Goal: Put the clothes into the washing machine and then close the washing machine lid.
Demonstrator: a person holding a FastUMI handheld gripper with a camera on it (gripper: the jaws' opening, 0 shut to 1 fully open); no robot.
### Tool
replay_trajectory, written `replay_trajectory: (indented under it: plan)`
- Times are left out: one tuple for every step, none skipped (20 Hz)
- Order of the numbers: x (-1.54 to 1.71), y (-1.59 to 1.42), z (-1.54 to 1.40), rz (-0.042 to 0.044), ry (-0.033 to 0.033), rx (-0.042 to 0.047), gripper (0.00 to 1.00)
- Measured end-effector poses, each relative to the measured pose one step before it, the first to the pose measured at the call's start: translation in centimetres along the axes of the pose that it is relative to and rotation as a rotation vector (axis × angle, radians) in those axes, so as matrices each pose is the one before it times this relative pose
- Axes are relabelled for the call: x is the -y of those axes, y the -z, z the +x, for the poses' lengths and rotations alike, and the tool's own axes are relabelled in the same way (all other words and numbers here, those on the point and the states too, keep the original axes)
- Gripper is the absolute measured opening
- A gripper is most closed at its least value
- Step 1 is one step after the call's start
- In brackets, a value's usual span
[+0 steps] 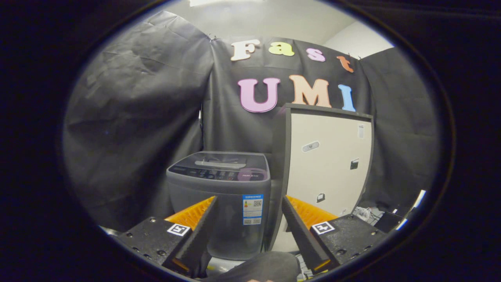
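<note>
The gripper (249, 201) is hanging with its two fingers spread apart and nothing between them. Beyond the fingers, the washing machine (219, 203) is standing on the floor with its lid (223, 160) lying shut on top. Just to the right of the washing machine, a tall cabinet (328, 164) is standing, rising above it. The booth's cloth wall (137, 117) is hanging behind and to the left of both. Below the fingers, nearest the camera, a piece of clothing (266, 266) is lying.

Tongs (248, 203) held level, fingers (195, 231) spread wide apart, gripping nothing
</note>
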State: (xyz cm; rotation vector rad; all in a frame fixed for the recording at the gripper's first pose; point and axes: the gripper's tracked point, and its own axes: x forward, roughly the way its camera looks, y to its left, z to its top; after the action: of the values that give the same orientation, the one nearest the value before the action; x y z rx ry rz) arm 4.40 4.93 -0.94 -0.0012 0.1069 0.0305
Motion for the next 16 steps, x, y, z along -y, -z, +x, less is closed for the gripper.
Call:
replay_trajectory:
  plan:
    - [0.108,0.244,-0.052,0.00869,0.00176,-0.00690,0.97]
    - [0.112,0.051,-0.107,0.00697,0.00219,-0.00206,0.97]
    - [-0.057,-0.157,0.116,0.00220,0.00004,0.00235,0.97]
    - [0.119,-0.292,-0.047,0.00246,0.00384,0.00506,0.97]
    - [0.093,0.095,-0.143,0.00198,0.00055,-0.00004,0.97]
    - [0.134,0.066,-0.009,-0.00119,0.00369,-0.00330,0.97]
    - [-0.021,-0.046,-0.054,-0.00101,0.00000,0.00083,0.97]
    - [-0.020,-0.017,0.084,0.00371,-0.00104,0.00097,0.97]
    - [-0.049,0.090,0.008,0.00415,-0.00215,-0.00412,0.97]
    - [0.079,0.052,-0.134,-0.00135,0.00084,-0.00358,0.97]
    - [-0.019,-0.082,-0.064,-0.00349,0.00223,0.00144,0.97]
    - [0.018,-0.111,-0.132,0.00000,-0.00081,0.00188,0.97]
    - [-0.163,0.148,0.045,0.00428,-0.00230,-0.00151,0.97]
    - [0.025,0.009,-0.037,0.00238,-0.00067,-0.00148,0.97]
    - [0.048,-0.027,-0.047,-0.00184,0.00119,0.00016,0.97]
    - [0.013,-0.017,-0.022,-0.00324,0.00120,-0.00219,0.97]
